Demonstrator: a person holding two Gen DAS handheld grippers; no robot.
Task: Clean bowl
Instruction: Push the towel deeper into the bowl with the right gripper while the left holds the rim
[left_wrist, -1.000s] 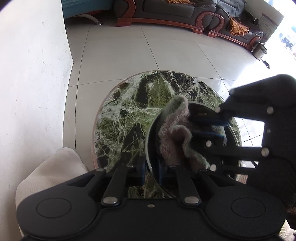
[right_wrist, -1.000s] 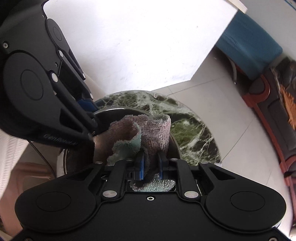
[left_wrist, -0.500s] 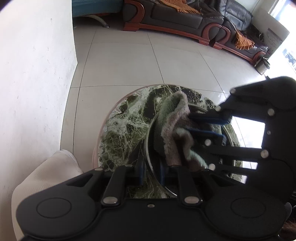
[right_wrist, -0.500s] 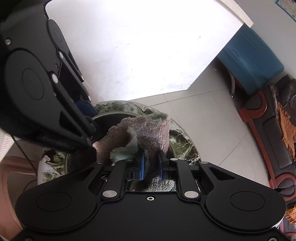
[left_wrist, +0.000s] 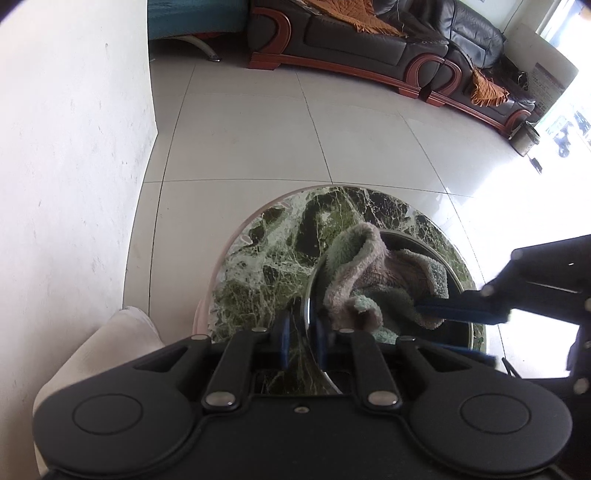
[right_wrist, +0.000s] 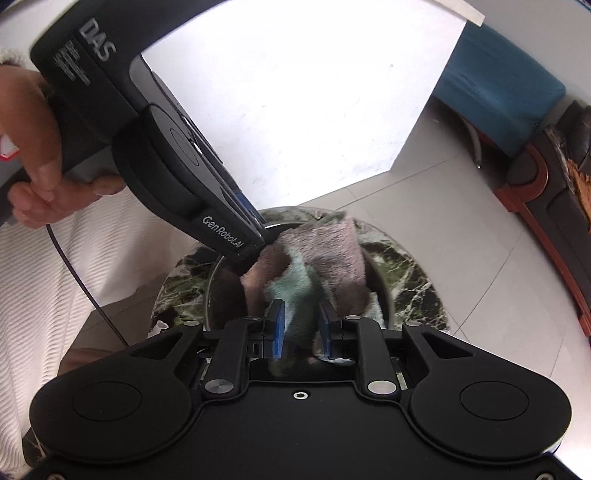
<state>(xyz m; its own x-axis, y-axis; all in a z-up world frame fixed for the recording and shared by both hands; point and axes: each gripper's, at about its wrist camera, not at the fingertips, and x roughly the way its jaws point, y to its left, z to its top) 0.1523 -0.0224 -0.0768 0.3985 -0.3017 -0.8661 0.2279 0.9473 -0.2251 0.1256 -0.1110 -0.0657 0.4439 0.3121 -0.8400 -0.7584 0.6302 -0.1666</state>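
Note:
A metal bowl (left_wrist: 417, 238) is held tilted over a round green marble table (left_wrist: 266, 258). My left gripper (left_wrist: 301, 325) is shut on the bowl's near rim, one finger inside and one outside. A pink and green terry cloth (left_wrist: 369, 269) lies bunched in the bowl. From the right, my right gripper (left_wrist: 417, 325) reaches into the bowl. In the right wrist view the cloth (right_wrist: 332, 258) runs between the blue pads of my right gripper (right_wrist: 301, 325); its jaws are opening and the cloth still fills the gap. There my left gripper (right_wrist: 264, 229) clamps the bowl's (right_wrist: 384, 295) far rim.
A white wall (left_wrist: 74, 147) stands close on the left, with tiled floor around the small table (right_wrist: 413, 295). A dark leather sofa (left_wrist: 369, 44) runs along the back and a blue seat (right_wrist: 498, 92) sits by the wall. White ribbed fabric (right_wrist: 44, 277) lies beside the table. A person's hand (right_wrist: 40, 177) holds the left gripper.
The right gripper's jaws have widened around the cloth. That gripper has drawn back to the right in the left wrist view, uncovering more cloth. The left gripper keeps its grip on the rim.

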